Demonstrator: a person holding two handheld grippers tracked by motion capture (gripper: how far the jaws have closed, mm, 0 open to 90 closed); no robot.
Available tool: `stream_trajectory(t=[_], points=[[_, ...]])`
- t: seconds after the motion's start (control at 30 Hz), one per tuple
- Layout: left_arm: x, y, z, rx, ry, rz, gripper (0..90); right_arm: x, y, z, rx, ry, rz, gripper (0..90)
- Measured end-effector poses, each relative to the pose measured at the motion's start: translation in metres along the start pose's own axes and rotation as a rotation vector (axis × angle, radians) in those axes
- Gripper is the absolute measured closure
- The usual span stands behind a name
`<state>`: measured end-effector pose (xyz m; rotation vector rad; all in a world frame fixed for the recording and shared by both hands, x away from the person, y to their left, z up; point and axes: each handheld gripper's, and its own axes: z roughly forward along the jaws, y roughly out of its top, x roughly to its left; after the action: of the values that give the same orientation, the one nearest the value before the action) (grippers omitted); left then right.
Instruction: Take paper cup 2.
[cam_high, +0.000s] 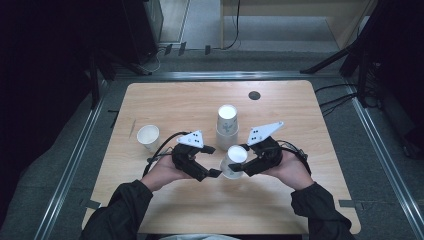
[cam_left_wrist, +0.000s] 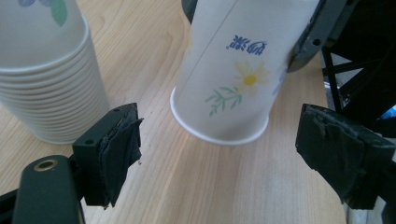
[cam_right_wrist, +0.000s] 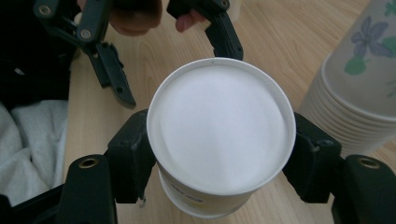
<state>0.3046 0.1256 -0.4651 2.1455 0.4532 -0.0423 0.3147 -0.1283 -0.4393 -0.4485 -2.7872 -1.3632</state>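
A: Right, where is the paper cup (cam_high: 234, 161)?

B: Near the middle of the worktop (cam_high: 165, 100), just in front of the stack of cups (cam_high: 227, 127). The right tool (cam_high: 245, 166) has it clamped across the sides, one black jaw on each flank. In the right gripper view the cup (cam_right_wrist: 221, 135) sits upside down, its white base facing the camera, and both jaws press against its wall.

A: Is it standing on the wood?

B: It is tilted. In the left gripper view the cup (cam_left_wrist: 231, 70) leans with its rim (cam_left_wrist: 219, 133) lowest, close above the wood; I cannot tell whether the rim touches. A yellow daisy print and blue lettering, upside down, show on its side.

A: And the left tool (cam_high: 216, 161)?

B: Its jaws are spread wide and hold nothing. It points at the cup from the person's left, with the cup in front of the gap between the jaws, touching neither of them. The torn black pads (cam_left_wrist: 121, 151) show clearly.

A: Anything else on the worktop?

B: A single cup (cam_high: 148, 137) stands upright, well apart to the left. The stack (cam_left_wrist: 44, 74) is just beside the held cup, and a dark round disc (cam_high: 254, 95) lies towards the far edge.
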Motion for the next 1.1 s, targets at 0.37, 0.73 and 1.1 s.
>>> stream_trajectory(t=[0.37,0.73,1.1], points=[[-0.008,-0.003,0.003,-0.027,-0.036,0.007,14.2,0.006,0.015,0.007,-0.010,0.061,-0.003,33.7],[-0.010,-0.004,0.001,-0.060,-0.051,0.005,14.9,0.009,0.024,0.014,-0.030,0.094,-0.008,33.8],[-0.011,-0.005,-0.002,-0.073,-0.048,0.027,28.2,0.012,0.027,0.013,-0.045,0.115,0.000,34.4]])
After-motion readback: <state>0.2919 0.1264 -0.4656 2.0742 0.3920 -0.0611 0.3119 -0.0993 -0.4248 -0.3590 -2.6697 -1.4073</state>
